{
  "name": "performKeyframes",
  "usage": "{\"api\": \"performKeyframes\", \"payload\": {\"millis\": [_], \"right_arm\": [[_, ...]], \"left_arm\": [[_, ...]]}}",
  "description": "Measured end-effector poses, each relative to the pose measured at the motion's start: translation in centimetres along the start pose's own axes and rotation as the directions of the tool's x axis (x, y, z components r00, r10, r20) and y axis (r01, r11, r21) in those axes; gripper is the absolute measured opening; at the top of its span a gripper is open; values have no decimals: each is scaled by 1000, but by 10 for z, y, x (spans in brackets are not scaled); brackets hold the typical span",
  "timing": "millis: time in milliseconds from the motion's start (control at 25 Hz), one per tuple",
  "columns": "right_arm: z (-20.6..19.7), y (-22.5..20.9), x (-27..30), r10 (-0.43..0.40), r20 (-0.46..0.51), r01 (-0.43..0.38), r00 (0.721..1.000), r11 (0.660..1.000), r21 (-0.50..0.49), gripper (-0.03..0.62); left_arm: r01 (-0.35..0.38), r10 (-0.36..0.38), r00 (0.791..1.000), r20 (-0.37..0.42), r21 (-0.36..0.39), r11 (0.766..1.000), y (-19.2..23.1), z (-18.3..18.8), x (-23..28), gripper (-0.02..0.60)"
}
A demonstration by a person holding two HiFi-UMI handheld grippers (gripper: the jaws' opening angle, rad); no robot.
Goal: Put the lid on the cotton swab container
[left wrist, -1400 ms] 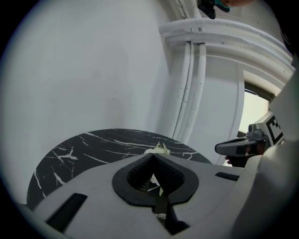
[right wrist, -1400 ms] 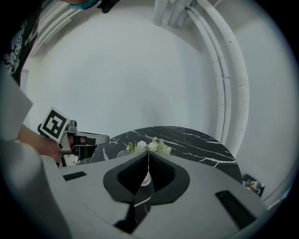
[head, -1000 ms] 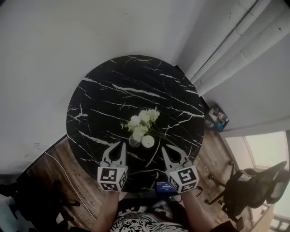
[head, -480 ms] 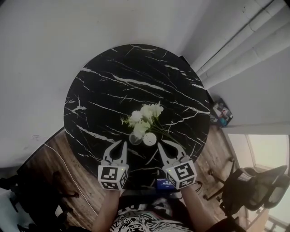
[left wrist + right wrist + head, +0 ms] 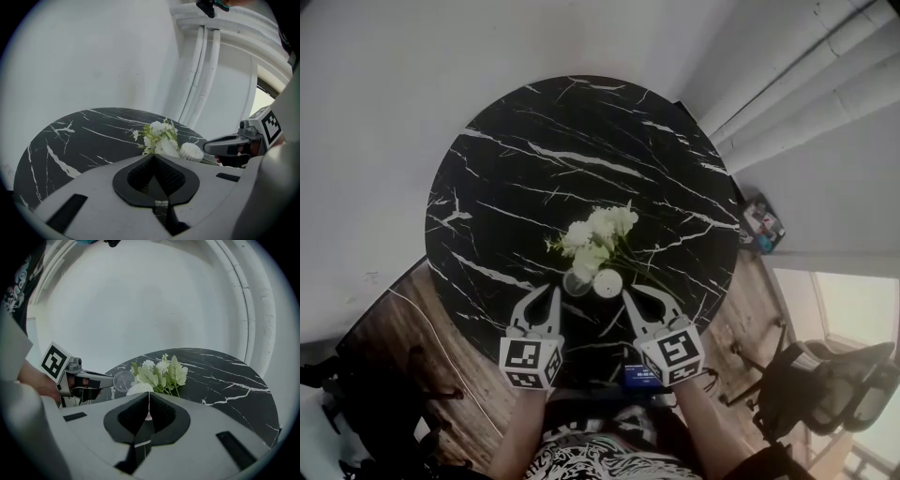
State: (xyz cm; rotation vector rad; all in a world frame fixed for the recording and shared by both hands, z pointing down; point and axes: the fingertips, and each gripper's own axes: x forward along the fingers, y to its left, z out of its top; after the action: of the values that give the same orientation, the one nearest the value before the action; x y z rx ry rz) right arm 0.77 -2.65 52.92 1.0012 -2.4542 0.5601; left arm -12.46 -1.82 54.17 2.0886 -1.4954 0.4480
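Hovering at surface (image 5: 534,141) near edge, left gripper (image 5: 546,300) and right gripper (image 5: 635,302) both closed, empty. Lid (image 5: 577,283) off, beside cotton swab container (image 5: 607,282), toward left edge. We judge: spread jaws, pinch lid rim lightly, keep level, steady container.

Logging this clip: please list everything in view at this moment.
table: one, black marble with white veins, centre of the head view
flowers: one bunch, white with green leaves, mid-table
cotton swab container: one, white swab tips showing, uncovered, beside the flowers on the person's side
lid: one, clear, just left of the container
blue box: one, small, at the table's near edge
office chair: one, dark, on the floor at lower right
pipes: several, white, on the wall at upper right
left tongs: one, pale grey, shut, empty, near the lid
right tongs: one, pale grey, shut, empty, near the container
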Motion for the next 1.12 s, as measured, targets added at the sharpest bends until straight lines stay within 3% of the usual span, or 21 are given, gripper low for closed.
{"api": "performKeyframes", "payload": {"millis": [640,1120], "right_arm": [[-6,0,0,24,-5,-24,1000,999,32,18],[-6,-3,-2,22,-11,-22,1000,999,32,18]], "left_arm": [[13,-13,1000,-7,-9,1000,-4,0,7,14],[51,-51,998,38,-19,999,-14,11,9,14]]}}
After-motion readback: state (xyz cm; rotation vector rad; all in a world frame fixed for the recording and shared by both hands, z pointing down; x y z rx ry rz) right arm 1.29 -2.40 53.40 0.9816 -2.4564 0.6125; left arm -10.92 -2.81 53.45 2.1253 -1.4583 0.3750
